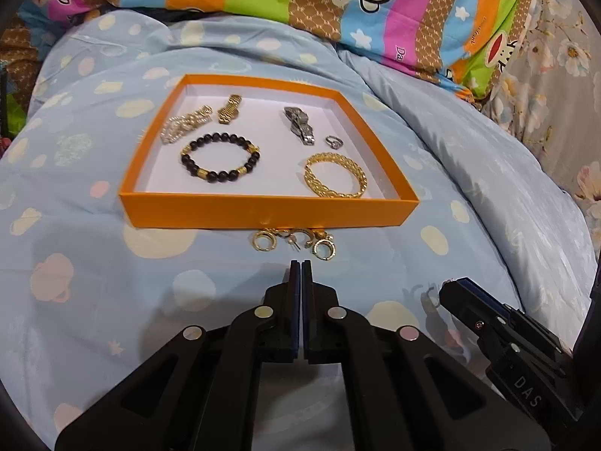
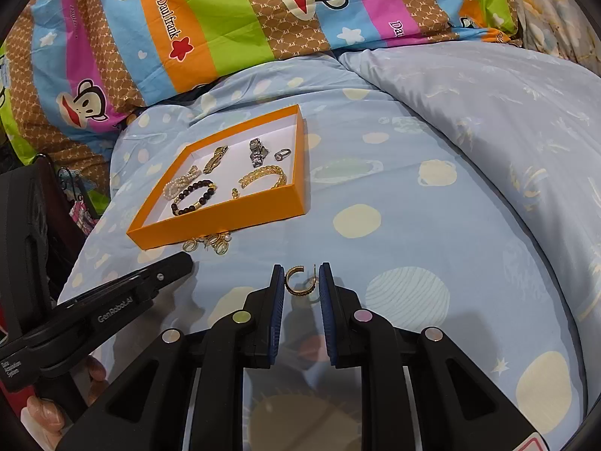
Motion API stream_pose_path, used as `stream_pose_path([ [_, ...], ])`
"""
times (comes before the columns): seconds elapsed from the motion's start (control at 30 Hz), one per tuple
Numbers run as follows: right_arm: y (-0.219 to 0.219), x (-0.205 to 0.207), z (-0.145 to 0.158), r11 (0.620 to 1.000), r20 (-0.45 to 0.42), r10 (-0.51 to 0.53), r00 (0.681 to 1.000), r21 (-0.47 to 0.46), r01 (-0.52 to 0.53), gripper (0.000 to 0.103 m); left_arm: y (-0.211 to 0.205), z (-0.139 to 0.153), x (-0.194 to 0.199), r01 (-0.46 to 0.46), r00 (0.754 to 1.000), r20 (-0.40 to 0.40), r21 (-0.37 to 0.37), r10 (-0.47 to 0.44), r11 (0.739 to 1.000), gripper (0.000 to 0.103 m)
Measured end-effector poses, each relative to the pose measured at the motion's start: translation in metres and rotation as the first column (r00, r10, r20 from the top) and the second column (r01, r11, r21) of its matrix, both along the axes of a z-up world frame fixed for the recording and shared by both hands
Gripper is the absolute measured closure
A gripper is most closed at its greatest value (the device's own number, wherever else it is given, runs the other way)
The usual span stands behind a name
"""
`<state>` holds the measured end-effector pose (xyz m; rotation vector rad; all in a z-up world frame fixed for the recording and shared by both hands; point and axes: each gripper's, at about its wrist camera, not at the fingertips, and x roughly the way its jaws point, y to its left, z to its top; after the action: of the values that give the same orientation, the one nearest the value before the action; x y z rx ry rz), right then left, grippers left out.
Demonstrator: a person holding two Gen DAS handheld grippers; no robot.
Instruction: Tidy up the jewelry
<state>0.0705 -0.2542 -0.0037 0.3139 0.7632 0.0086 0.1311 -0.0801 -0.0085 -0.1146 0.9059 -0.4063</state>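
An orange box (image 1: 263, 210) with a white floor lies on the blue quilt and holds a black bead bracelet (image 1: 219, 158), a gold bangle (image 1: 334, 180), a silver ring (image 1: 333, 142), a silver watch band (image 1: 300, 126), a gold band (image 1: 229, 109) and a pearl piece (image 1: 184, 124). Several gold hoop earrings (image 1: 295, 243) lie on the quilt against the box's near wall. My left gripper (image 1: 301, 263) is shut and empty just short of them. My right gripper (image 2: 300, 276) is open around a gold hoop earring (image 2: 298, 282) lying on the quilt. The box (image 2: 225, 212) shows far left there.
A striped monkey-print pillow (image 1: 338, 3) lies behind the box. The puffy blue quilt (image 2: 432, 195) rises to the right. The right gripper's body (image 1: 496, 323) is at lower right of the left wrist view; the left gripper (image 2: 112, 300) is at the left of the right wrist view.
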Motion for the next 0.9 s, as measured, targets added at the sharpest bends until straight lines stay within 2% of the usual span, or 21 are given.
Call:
stream_pose_path([
  [0.17, 0.0, 0.0, 0.0, 1.0, 0.0, -0.002, 1.0, 0.005, 0.002, 0.085, -0.011, -0.005, 0.008, 0.002, 1.0, -0.009, 0.031, -0.002, 1.0, 0.097],
  [0.27, -0.001, 0.0, 0.0, 1.0, 0.0, -0.001, 1.0, 0.005, 0.001, 0.085, -0.018, -0.003, 0.013, 0.009, 1.0, 0.003, 0.047, -0.009, 0.999, 0.084],
  [0.33, -0.001, 0.0, 0.0, 1.0, 0.0, -0.001, 1.0, 0.009, 0.001, 0.085, -0.024, -0.002, 0.014, 0.017, 1.0, 0.014, 0.058, -0.018, 0.998, 0.067],
  [0.4, -0.002, -0.001, 0.0, 1.0, 0.001, -0.002, 1.0, 0.012, 0.002, 0.085, -0.03, -0.001, 0.014, 0.015, 0.999, 0.032, 0.081, -0.018, 0.997, 0.061],
  [0.5, -0.002, -0.001, 0.0, 1.0, 0.001, -0.003, 1.0, 0.017, 0.003, 0.085, -0.034, 0.0, 0.018, 0.003, 0.999, 0.043, 0.103, -0.008, 0.995, 0.062],
  [0.53, -0.002, -0.001, 0.0, 1.0, 0.001, -0.002, 1.0, 0.017, 0.002, 0.085, -0.033, -0.001, 0.02, -0.003, 0.999, 0.039, 0.102, -0.001, 0.995, 0.07],
  [0.67, -0.002, -0.001, 0.0, 1.0, 0.001, -0.002, 1.0, 0.017, 0.002, 0.085, -0.026, -0.001, 0.021, -0.01, 0.999, 0.031, 0.085, 0.007, 0.996, 0.074],
  [0.7, -0.002, -0.001, 0.0, 1.0, 0.0, -0.003, 1.0, 0.017, 0.003, 0.085, -0.026, 0.0, 0.018, -0.008, 0.999, 0.044, 0.096, 0.004, 0.995, 0.081],
  [0.73, -0.002, -0.002, 0.0, 1.0, 0.001, -0.003, 1.0, 0.017, 0.003, 0.085, -0.027, 0.002, 0.015, -0.006, 0.998, 0.062, 0.101, 0.0, 0.995, 0.095],
  [0.77, -0.002, -0.001, 0.0, 1.0, 0.001, -0.002, 1.0, 0.017, 0.002, 0.085, -0.027, 0.004, 0.012, -0.003, 0.997, 0.073, 0.113, -0.005, 0.994, 0.102],
  [0.87, -0.002, -0.002, 0.0, 1.0, 0.001, -0.002, 1.0, 0.017, 0.002, 0.085, -0.021, -0.005, 0.008, 0.025, 1.0, 0.006, 0.091, -0.026, 0.996, 0.103],
  [0.9, -0.002, -0.002, 0.0, 1.0, 0.001, -0.002, 1.0, 0.017, 0.002, 0.085, -0.019, -0.004, 0.005, 0.024, 1.0, 0.014, 0.087, -0.026, 0.996, 0.103],
])
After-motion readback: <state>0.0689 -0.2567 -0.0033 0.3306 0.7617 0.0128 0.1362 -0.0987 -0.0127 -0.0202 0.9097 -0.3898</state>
